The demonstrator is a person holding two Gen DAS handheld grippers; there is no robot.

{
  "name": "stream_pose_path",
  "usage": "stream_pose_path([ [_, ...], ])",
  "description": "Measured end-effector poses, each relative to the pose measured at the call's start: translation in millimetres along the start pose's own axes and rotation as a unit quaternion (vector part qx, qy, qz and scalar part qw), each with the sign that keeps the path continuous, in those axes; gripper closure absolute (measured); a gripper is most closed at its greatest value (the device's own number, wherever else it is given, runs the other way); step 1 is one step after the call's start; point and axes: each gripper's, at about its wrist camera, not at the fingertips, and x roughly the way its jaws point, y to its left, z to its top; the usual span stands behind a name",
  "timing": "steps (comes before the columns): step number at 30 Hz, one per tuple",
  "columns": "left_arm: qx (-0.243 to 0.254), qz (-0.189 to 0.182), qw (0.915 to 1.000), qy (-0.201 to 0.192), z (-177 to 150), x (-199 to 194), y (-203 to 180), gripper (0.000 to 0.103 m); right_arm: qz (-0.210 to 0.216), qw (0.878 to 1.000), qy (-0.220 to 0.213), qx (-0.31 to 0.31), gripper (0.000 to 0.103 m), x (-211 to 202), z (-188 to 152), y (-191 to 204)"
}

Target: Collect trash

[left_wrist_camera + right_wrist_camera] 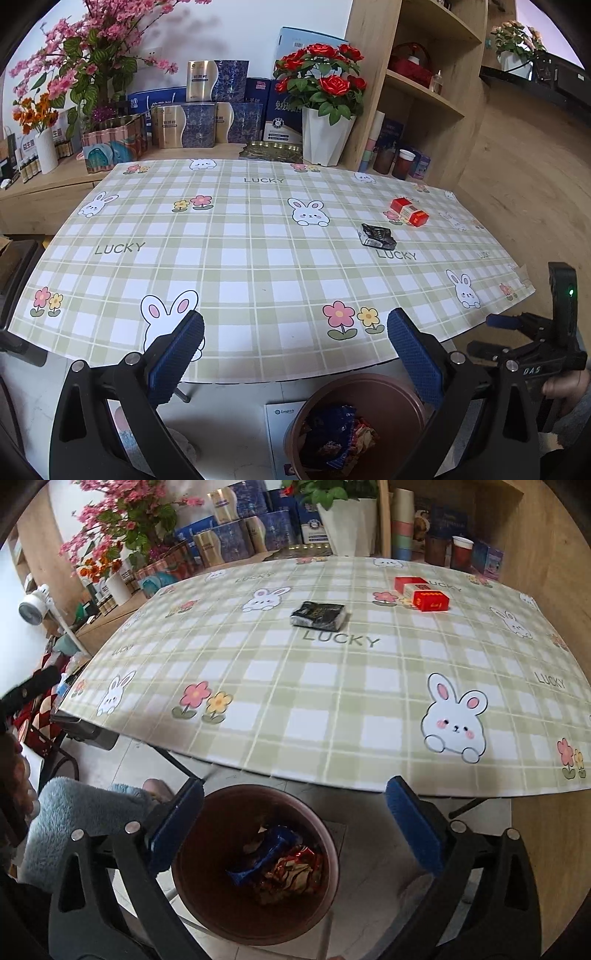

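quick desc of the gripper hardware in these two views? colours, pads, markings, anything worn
Both the left gripper and right gripper have black angular frames with silver pivot bolts and blue textured pads. In the left view, the right gripper's body shows a green LED and "DAS" lettering. A fluffy light-blue sleeve appears in the right view.

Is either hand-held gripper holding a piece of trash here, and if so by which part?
Nothing is held. The left hand-held gripper and right hand-held gripper both stand open and empty, the right above the bin.
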Motion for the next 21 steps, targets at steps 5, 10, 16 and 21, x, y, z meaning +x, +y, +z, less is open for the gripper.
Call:
stream_pose_path([
  [5,-0.003,0.005,1.0000,-0.003,10,9,0,0.006,0.002,1.000,-0.027,0.009,0.006,-12,24,-10],
  [10,-0.008,0.004,0.9999,-0.007,20,17,-3,0.006,0.000,0.999,-0.050,0.009,0.006,-22,51,-20],
  [16,0.005,-0.009,0.9999,-0.013,29,25,-15,0.006,-0.005,0.997,-0.071,0.001,0.006,-27,70,-27],
  [21,0.014,-0.024,0.9996,-0.008,35,39,-26,0.006,-0.009,0.998,-0.067,0.005,0.006,-23,77,-36],
])
